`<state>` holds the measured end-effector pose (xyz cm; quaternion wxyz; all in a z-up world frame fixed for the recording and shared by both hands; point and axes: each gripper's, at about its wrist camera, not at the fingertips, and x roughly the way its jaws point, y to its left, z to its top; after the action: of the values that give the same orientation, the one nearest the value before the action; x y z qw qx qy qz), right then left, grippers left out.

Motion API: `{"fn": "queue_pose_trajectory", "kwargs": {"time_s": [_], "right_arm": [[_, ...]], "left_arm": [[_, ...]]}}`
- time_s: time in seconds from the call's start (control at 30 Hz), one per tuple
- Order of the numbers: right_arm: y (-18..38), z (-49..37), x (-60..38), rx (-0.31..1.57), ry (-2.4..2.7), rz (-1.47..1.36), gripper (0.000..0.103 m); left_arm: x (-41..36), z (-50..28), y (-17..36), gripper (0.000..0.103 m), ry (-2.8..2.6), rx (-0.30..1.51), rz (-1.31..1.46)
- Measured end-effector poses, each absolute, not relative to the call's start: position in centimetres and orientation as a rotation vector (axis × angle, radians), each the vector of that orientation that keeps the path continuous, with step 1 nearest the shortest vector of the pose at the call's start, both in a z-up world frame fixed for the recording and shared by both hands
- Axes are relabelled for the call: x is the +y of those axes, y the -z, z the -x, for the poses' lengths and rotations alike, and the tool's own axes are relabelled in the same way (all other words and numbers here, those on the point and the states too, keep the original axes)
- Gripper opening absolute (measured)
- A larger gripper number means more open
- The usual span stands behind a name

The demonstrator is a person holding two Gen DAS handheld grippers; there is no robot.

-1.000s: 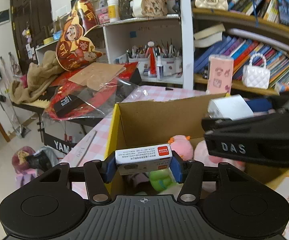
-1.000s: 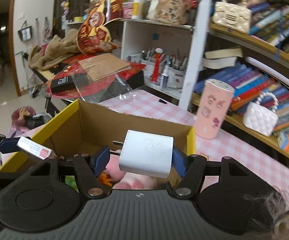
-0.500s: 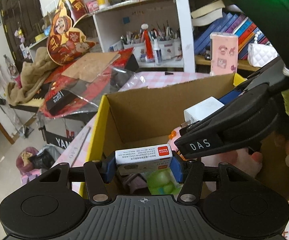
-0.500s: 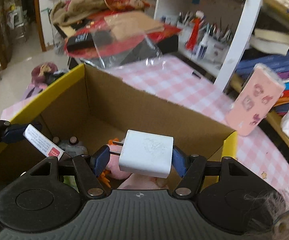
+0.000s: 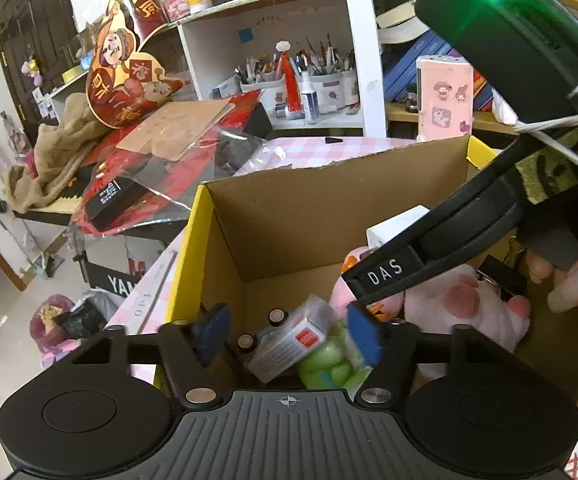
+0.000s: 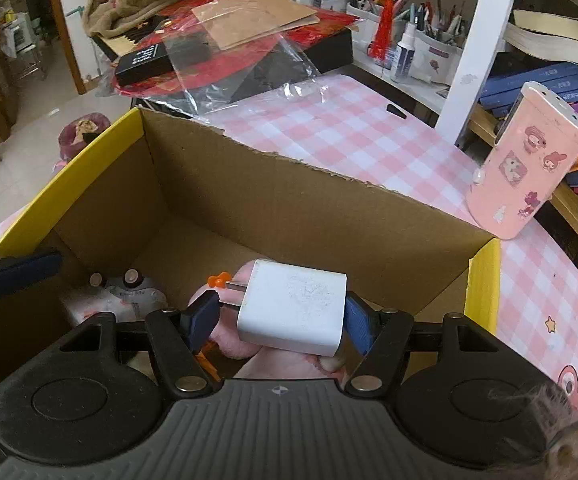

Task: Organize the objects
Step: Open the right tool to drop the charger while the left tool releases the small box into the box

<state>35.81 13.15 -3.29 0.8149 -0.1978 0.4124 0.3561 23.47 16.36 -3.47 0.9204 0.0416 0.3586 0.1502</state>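
A: Why is the left gripper (image 5: 289, 336) wide? It has just been opening, dropping the carton (image 5: 289, 344) into the box (image 5: 329, 208).

B: The right gripper (image 6: 279, 320) grips the charger (image 6: 293, 312) above it, likely next.

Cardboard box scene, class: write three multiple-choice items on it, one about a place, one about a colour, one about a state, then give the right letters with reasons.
1. Where is the pink canister with cartoon stickers?
A. inside the box
B. on the checked cloth beyond the box
C. on the floor

2. What colour is the outside of the cardboard box?
A. yellow
B. green
C. white

3. What is the right gripper doing?
A. open and empty
B. shut on the white charger
C. shut on a pen

Answers: B, it stands outside the far wall on the cloth; A, the outer faces show yellow; B, both pads press the charger's sides above the box.
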Motion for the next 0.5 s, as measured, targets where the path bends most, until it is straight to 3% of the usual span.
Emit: {"fn": "queue_pose_trajectory", "kwargs": {"time_s": [0.2, 0.5], "right_arm": [[2.1, -35.1, 12.9, 0.815, -0.727, 0.38, 0.065], [-1.4, -31.1, 11.2, 0.672, -0.692, 0.304, 0.065]], "left_arm": [[16.3, -22.3, 2.6, 0.085, -0.291, 0.705, -0.086], [16.7, -19.2, 0.2, 0.088, -0.29, 0.619, -0.039]]}}
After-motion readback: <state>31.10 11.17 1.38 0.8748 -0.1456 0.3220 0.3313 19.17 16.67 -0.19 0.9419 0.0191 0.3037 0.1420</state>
